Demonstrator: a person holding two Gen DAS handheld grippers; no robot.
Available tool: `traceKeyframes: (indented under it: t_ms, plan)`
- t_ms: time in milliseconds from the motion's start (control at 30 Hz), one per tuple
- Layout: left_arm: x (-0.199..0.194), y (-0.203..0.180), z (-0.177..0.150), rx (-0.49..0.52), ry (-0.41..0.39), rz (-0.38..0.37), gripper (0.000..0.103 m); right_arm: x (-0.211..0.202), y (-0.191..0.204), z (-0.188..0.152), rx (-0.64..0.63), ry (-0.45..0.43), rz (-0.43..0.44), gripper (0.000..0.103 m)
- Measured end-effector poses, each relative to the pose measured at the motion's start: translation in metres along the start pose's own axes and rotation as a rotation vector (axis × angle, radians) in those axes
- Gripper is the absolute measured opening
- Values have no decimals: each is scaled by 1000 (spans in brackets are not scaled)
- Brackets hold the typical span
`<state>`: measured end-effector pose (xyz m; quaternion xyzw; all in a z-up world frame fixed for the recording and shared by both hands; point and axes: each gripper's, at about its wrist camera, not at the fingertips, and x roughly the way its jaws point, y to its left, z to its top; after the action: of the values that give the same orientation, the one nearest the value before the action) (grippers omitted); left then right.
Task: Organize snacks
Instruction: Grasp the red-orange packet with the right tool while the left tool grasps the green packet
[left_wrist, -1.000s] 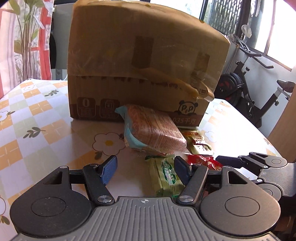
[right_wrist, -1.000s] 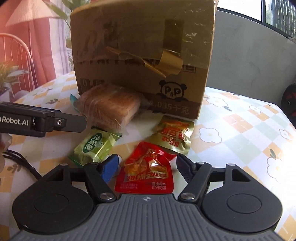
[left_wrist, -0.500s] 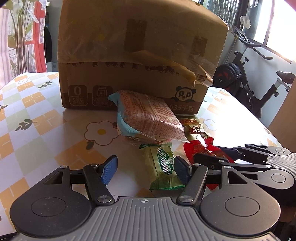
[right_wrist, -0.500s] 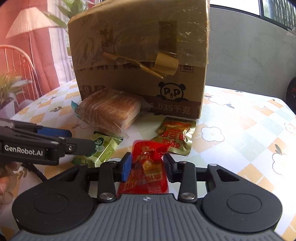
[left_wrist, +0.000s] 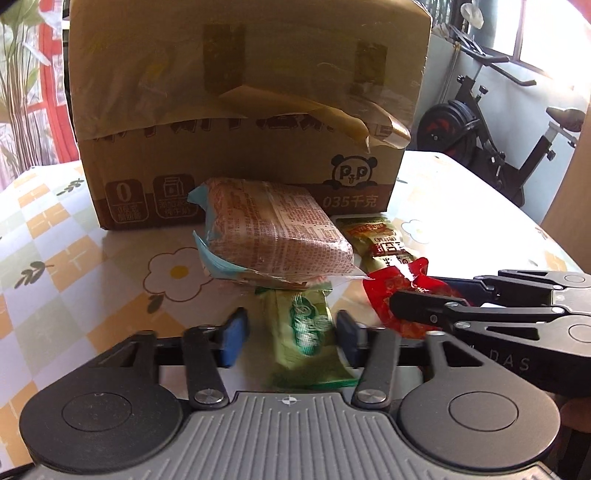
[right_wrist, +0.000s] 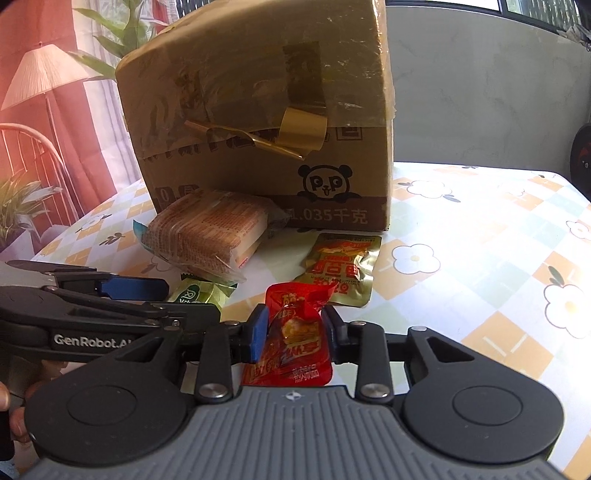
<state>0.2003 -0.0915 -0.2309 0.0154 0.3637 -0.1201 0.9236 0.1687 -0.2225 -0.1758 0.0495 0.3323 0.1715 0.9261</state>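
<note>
- Four snack packs lay on the table (right_wrist: 480, 229): one large biscuit pack (left_wrist: 273, 236), one gold pouch (right_wrist: 341, 267), one red pouch (right_wrist: 291, 343) and one green packet (left_wrist: 308, 332).
- One taped cardboard box (left_wrist: 243, 110) stood behind them, the biscuit pack lying right up against its front.
- The right gripper (right_wrist: 295, 334) had just been closing and pinched the crumpled red pouch between its pads.
- The left gripper (left_wrist: 288, 338) had just been closing around the green packet; its right pad touched the wrapper, while a gap showed at the left pad, so it was not yet clamped.
- The two grippers sat close, side by side; bare tabletop lay to the left of the left gripper and to the right of the right one.
- The cloth was checked orange and green with white flowers.
- An exercise bike (left_wrist: 491, 122) stood past the table's far edge, and a lamp (right_wrist: 44, 74) by a red curtain.
</note>
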Motion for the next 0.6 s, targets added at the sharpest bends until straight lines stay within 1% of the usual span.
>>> traceKeyframes:
  t_ms: [100,200,300,433,600]
  plan:
    - [-4,10,-1,-38,4,-22,39,0,2,0,-4,2,-3,34]
    - [-11,15,-6,-51,6,-17,39,0,1,0,-1,2,0,34]
    - [-17,22,-10,-70,13,-9,39,1,2,0,-2,6,12,36]
    - [-21,32,-11,-111,15,7,39,1,4,0,-15,8,8,37]
    - [-23,38,-13,-134,6,28,39,1,8,-1,-37,11,-1,38]
